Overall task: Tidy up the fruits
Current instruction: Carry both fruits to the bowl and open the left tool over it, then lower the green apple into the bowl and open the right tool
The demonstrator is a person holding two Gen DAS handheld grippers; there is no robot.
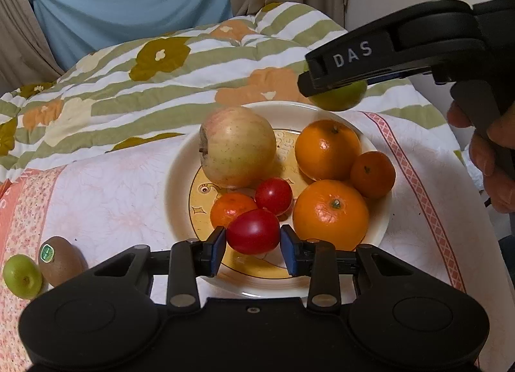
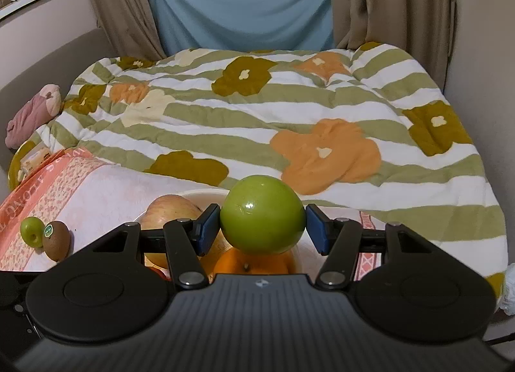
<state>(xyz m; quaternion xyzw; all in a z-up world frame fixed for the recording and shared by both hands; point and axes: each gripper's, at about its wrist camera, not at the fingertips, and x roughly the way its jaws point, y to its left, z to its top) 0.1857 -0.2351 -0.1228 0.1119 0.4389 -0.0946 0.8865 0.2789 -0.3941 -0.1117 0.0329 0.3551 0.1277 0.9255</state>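
A cream plate (image 1: pixel 180 175) on the bed holds a pale apple (image 1: pixel 236 146), two large oranges (image 1: pixel 330 214), small tangerines (image 1: pixel 372 174) and a red tomato (image 1: pixel 273 195). My left gripper (image 1: pixel 252 248) is shut on a second red tomato (image 1: pixel 252 232) just above the plate's near side. My right gripper (image 2: pixel 262 228) is shut on a green fruit (image 2: pixel 262 214), held in the air over the plate's far right rim; it also shows in the left wrist view (image 1: pixel 341 97). A kiwi (image 1: pixel 59 261) and a small green fruit (image 1: pixel 22 275) lie on the cloth to the left.
The plate sits on a pink and white cloth (image 1: pixel 109 198) over a striped flowered quilt (image 2: pixel 289 114). A blue sheet (image 2: pixel 241 2) and curtains hang behind. A pink bundle (image 2: pixel 32 114) lies at the far left. A hand (image 1: pixel 492 159) holds the right gripper.
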